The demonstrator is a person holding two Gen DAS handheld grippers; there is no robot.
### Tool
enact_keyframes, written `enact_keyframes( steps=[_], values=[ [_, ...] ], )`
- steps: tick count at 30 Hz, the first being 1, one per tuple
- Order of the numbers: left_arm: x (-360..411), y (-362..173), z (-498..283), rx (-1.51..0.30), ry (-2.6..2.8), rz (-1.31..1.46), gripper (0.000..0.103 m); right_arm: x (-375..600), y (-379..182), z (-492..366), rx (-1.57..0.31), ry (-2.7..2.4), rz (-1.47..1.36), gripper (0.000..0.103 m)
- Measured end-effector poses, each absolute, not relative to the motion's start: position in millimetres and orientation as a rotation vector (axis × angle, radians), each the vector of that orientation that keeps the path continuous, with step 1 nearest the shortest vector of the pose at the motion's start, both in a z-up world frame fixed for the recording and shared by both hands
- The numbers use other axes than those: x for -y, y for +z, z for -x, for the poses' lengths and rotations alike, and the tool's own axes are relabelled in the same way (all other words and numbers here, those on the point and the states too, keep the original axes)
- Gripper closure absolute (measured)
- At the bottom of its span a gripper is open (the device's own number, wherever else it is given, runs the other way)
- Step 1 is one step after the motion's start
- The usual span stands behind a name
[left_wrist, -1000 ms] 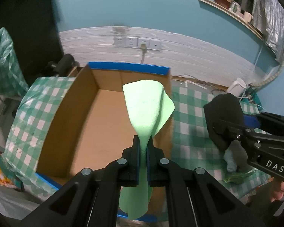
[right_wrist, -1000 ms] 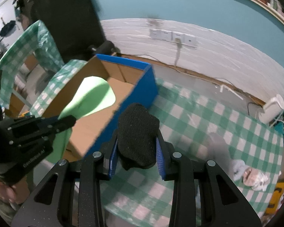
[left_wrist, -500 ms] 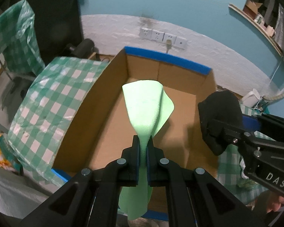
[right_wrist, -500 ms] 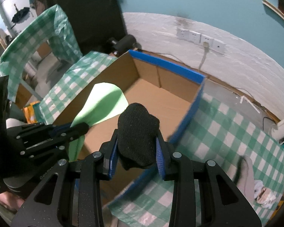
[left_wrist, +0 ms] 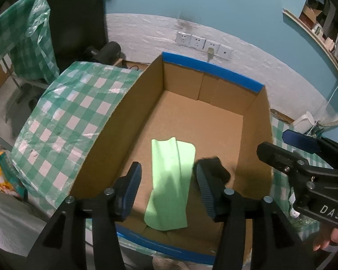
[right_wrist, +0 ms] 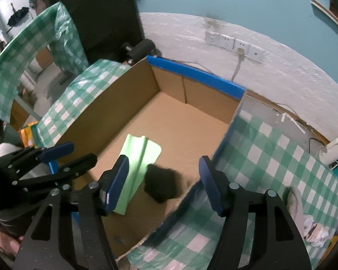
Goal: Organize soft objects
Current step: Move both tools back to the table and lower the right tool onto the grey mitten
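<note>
A light green cloth (left_wrist: 171, 180) (right_wrist: 138, 168) lies flat on the floor of an open cardboard box (left_wrist: 214, 121) (right_wrist: 191, 121) with blue-taped rims. Beside it, to its right, sits a black woolly bundle (right_wrist: 162, 185) (left_wrist: 216, 168), blurred. My left gripper (left_wrist: 167, 187) hovers over the box's near end, jaws opening, with nothing pressed between them; the cloth lies below. My right gripper (right_wrist: 162, 186) also hangs above the box, jaws opening, the black bundle loose beneath them. In the left wrist view the right gripper (left_wrist: 288, 145) shows at the right; in the right wrist view the left gripper (right_wrist: 78, 155) shows at the left.
The box stands on a table with a green-and-white checked cover (right_wrist: 270, 157) (left_wrist: 74, 117). A grey soft item (right_wrist: 295, 200) and a small white-and-pink bundle (right_wrist: 315, 227) lie on the cover at the right. A white kettle (right_wrist: 335, 148) stands by the wall with sockets (left_wrist: 202, 43).
Both grippers opened and let go: the green cloth dropped from the left one onto the box floor, the black bundle fell from the right one beside it. Earlier both hands moved over the box.
</note>
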State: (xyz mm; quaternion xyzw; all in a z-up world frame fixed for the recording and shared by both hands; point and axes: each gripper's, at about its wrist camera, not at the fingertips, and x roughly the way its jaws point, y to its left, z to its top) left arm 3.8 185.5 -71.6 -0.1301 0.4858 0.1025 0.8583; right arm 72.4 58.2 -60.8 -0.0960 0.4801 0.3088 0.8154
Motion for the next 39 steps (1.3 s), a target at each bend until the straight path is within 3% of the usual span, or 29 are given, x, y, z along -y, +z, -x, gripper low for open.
enact_keyframes(
  steps=[8,14,18,26,39],
  values=[
    [-165,-63,-7,-0.998,0.156,0.249,0.047,-34,-52,-71,-0.989,0.604,0.219,0.029],
    [-147,-58,-11,-0.992,0.122,0.229,0.046,-10,-51,-72,-0.989,0.554,0.218,0.028],
    [-131,-54,-13,-0.982,0.102,0.201,0.037,9,-51,-72,-0.995,0.523,0.208,0.028],
    [-92,-52,-19,-0.989,0.039,0.144,0.035,47,-52,-67,-0.998,0.465,0.201,0.027],
    [-33,-57,-27,-1.007,-0.059,0.065,0.028,118,-76,-68,-1.061,0.324,0.210,0.021]
  ],
)
